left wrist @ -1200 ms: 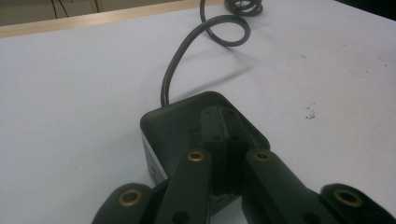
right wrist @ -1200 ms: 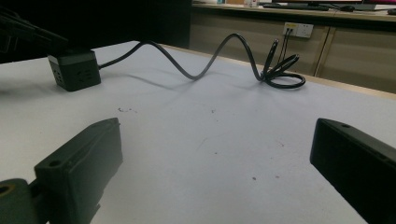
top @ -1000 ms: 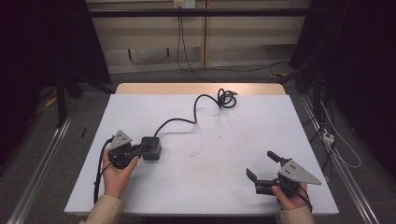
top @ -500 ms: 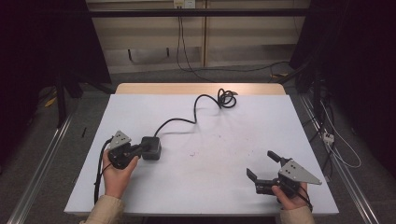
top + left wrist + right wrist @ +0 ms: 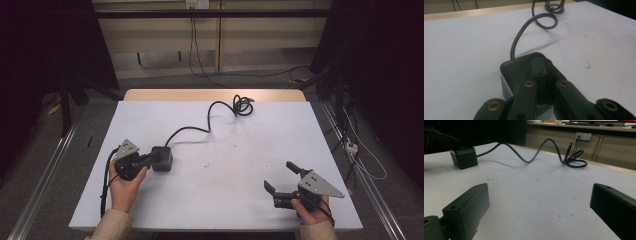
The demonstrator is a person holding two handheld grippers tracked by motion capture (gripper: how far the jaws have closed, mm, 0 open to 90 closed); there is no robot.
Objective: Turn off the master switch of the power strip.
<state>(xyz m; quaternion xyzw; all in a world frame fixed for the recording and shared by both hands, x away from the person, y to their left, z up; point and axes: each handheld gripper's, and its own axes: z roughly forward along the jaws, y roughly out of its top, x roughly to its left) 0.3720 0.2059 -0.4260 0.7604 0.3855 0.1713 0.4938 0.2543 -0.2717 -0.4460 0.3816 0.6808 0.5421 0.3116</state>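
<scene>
Black box [image 5: 162,158] sitting on the white table [image 5: 225,200], near the left side, cord [image 5: 210,120] curling away behind. Left claw [image 5: 156,157] pressed together, tips resting on top of the box. Right claw [image 5: 281,176] wide apart, holding nothing, well away.

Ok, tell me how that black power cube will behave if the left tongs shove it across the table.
The power cube sits flat and boxy, so it will probably slide, not roll. Its cable holds raised loops, so it looks fairly stiff and may tug or swing the cube. The shut left tongs rest on top, so they could slip.
</scene>
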